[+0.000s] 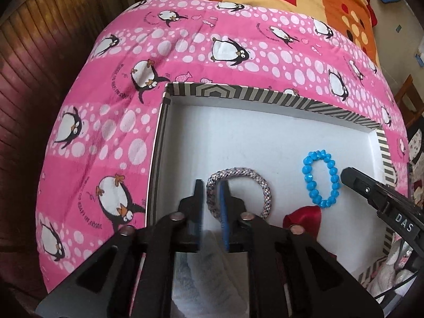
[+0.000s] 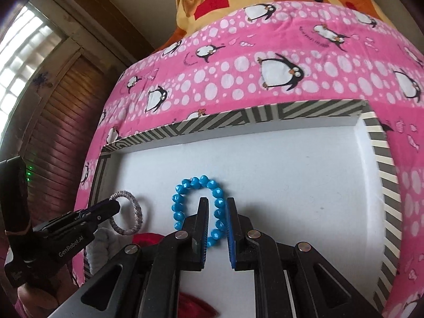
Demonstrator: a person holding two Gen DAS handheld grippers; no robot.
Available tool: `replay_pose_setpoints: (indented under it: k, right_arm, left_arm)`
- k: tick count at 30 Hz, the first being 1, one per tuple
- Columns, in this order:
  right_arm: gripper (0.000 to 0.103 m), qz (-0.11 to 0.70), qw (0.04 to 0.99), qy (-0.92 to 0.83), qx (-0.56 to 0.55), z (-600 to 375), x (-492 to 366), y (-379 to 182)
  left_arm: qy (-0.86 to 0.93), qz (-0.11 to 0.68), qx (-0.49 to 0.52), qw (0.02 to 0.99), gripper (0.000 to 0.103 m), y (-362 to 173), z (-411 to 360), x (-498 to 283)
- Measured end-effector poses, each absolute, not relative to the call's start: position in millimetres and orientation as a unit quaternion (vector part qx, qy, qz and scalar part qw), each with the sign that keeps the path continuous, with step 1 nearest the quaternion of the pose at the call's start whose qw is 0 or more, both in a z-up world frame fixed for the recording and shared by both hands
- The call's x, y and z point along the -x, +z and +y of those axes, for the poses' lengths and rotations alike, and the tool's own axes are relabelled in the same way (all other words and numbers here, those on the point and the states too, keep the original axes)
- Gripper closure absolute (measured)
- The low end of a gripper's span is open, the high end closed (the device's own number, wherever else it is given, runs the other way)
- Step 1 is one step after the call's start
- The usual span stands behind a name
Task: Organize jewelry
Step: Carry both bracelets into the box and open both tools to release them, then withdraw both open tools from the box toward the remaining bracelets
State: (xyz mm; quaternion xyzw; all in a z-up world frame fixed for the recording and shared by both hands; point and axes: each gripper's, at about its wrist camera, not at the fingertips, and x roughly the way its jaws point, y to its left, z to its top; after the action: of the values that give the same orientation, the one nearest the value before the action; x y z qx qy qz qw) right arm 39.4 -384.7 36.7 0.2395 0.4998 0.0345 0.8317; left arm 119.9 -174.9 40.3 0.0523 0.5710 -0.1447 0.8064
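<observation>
A white box [image 1: 265,129] with a striped rim [image 2: 238,116] lies on a pink penguin blanket. In it are a grey braided bracelet [image 1: 261,185] and a blue beaded bracelet [image 1: 331,169]. My left gripper [image 1: 212,188] is slightly open, its fingers straddling the left side of the braided bracelet [image 2: 136,206]. My right gripper [image 2: 217,204] is slightly open, its fingers straddling the right side of the blue bracelet [image 2: 182,201]. Neither bracelet is clearly pinched.
A red cloth item [image 1: 304,217] and a grey-white knitted item [image 2: 102,241] lie at the box's near edge. The pink blanket [image 1: 106,132] surrounds the box. A wooden shutter [image 2: 61,122] stands at the left, an orange patterned blanket [image 1: 331,0] behind.
</observation>
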Motion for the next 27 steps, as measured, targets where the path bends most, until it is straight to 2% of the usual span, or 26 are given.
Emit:
replay_pose_setpoints:
  k: [1, 2, 3, 4, 15, 17, 27]
  right_arm:
    - [0.084, 0.499, 0.831, 0.034, -0.243, -386.3, -36.1, 39.0]
    - [0.077, 0.495, 0.833, 0.034, -0.246, -388.2, -30.5, 43.1]
    - [0.071, 0.492, 0.834, 0.034, -0.247, -389.4, -26.8, 46.0]
    - [0.069, 0.488, 0.836, 0.034, -0.247, -390.2, -20.3, 50.4]
    - [0.065, 0.457, 0.873, 0.037, -0.164, -373.4, 65.9, 102.9]
    - [0.062, 0.448, 0.881, 0.03, -0.151, -371.9, 87.2, 110.6]
    - [0.062, 0.444, 0.887, 0.003, -0.125, -376.7, 172.7, 112.2]
  left_arm:
    - [-0.143, 0.568, -0.048, 0.809, 0.068, 43.5, -172.9, -117.6]
    - [-0.144, 0.564, -0.042, 0.812, 0.056, 47.0, -171.2, -115.3]
    - [-0.147, 0.561, -0.037, 0.814, 0.052, 50.1, -169.3, -113.6]
    - [-0.149, 0.558, -0.032, 0.816, 0.049, 54.7, -167.7, -110.7]
    - [-0.169, 0.513, -0.03, 0.841, 0.048, 108.8, -156.3, -34.5]
    - [-0.173, 0.508, -0.031, 0.843, 0.048, 113.5, -156.2, -16.6]
    - [-0.2, 0.507, -0.05, 0.837, 0.048, 116.1, -165.2, 74.5]
